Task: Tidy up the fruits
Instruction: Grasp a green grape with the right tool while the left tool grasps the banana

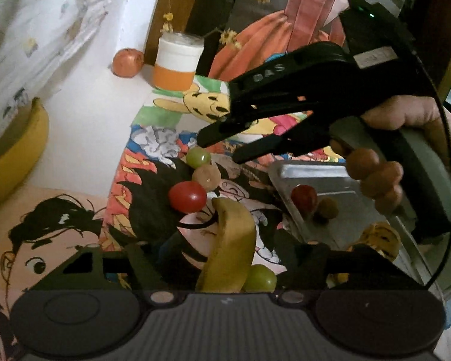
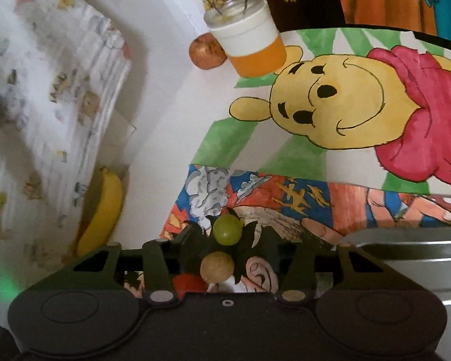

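On the cartoon mat lie a green grape (image 1: 198, 157), a tan round fruit (image 1: 206, 176), a red cherry tomato (image 1: 187, 197), a small banana (image 1: 229, 249) and a second green grape (image 1: 260, 278). The steel tray (image 1: 339, 180) at the right holds a red fruit (image 1: 303, 197), a brown fruit (image 1: 327, 208) and a yellow piece (image 1: 378, 239). My left gripper (image 1: 222, 258) is open around the small banana. My right gripper (image 1: 222, 147) is open above the green grape; in the right wrist view the grape (image 2: 227, 230) and tan fruit (image 2: 217, 267) lie between its fingers (image 2: 154, 263).
A large banana (image 1: 18, 153) lies at the far left by a patterned cloth (image 2: 45, 96). A white and orange cup with dried flowers (image 1: 177, 61) and an orange ball (image 1: 127, 62) stand at the back. The tray's edge shows in the right wrist view (image 2: 406, 249).
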A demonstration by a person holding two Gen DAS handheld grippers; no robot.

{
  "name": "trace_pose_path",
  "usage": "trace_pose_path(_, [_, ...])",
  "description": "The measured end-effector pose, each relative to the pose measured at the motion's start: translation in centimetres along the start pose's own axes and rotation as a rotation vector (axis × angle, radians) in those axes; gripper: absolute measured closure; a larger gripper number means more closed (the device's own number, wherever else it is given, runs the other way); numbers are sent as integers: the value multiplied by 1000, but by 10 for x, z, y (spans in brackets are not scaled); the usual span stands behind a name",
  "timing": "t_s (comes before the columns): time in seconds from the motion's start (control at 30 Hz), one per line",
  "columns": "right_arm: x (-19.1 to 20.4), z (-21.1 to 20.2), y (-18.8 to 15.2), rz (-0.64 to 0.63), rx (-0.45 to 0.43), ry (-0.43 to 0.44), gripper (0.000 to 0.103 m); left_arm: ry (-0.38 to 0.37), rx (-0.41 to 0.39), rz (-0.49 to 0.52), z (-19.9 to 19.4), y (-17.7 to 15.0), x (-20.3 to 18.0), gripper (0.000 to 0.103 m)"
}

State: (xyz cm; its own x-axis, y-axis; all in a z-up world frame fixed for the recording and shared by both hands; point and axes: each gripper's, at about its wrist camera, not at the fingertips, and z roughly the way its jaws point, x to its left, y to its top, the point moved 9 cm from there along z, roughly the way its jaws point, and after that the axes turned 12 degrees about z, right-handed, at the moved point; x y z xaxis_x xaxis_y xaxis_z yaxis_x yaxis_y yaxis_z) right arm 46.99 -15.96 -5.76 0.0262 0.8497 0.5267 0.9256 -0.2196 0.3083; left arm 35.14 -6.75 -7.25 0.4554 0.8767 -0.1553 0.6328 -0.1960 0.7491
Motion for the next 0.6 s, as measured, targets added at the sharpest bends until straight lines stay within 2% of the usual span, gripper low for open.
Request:
trace_pose_path(0.07, [0,6,1,3,-14,-13,54,-3,-7,-12,2,2,1,35])
trace_pose_path(0.2, [1,16,1,-2,-21,-54,58,-27,-8,-53,6,5,5,46])
trace_pose_path(0.37, [5,21,3,-29,-36,-88,60,-9,12,-41,8,6,4,53])
trace_pose_path(0.47, [7,23,1,-53,-37,-108,62,-23,32,-39,9,6,2,61])
trace_pose_path(0.6, [9,24,-1,-70,-34,-126,70,-40,42,-46,9,4,0,67])
